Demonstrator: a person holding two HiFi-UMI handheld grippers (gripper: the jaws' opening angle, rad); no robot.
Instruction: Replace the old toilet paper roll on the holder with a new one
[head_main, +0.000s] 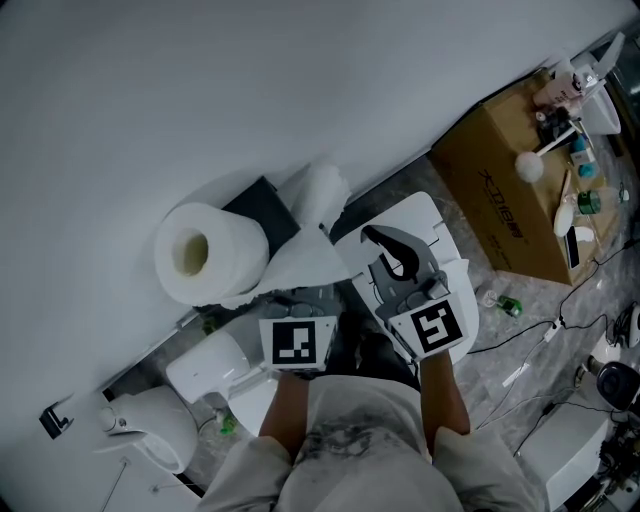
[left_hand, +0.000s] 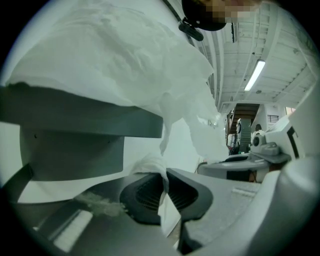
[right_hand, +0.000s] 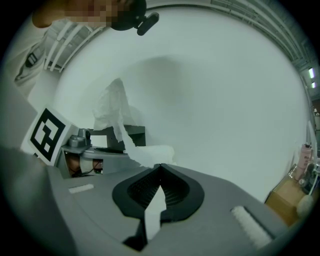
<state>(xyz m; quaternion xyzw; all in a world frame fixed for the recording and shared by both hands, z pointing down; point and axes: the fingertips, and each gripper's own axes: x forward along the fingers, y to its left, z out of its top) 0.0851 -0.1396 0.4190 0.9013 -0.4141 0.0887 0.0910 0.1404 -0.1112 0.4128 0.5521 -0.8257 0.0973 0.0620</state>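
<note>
A full white toilet paper roll (head_main: 205, 252) sits on a dark holder (head_main: 262, 208) against the pale wall. Its loose tail (head_main: 300, 255) runs down and right to both grippers, and a crumpled end (head_main: 322, 192) stands up above them. My left gripper (head_main: 300, 296) is shut on the tail just below the roll, and the sheet shows pinched between its pads (left_hand: 164, 185). My right gripper (head_main: 370, 238) is shut on the same paper further right, with a strip caught in its jaws (right_hand: 160, 172). The grey holder shelf (left_hand: 80, 120) fills the left gripper view.
A brown cardboard box (head_main: 510, 190) with bottles and brushes on top stands at the right by the wall. White plastic housings (head_main: 205, 365) lie on the grey floor at lower left, and a small green bottle (head_main: 508, 305) and cables lie at the right.
</note>
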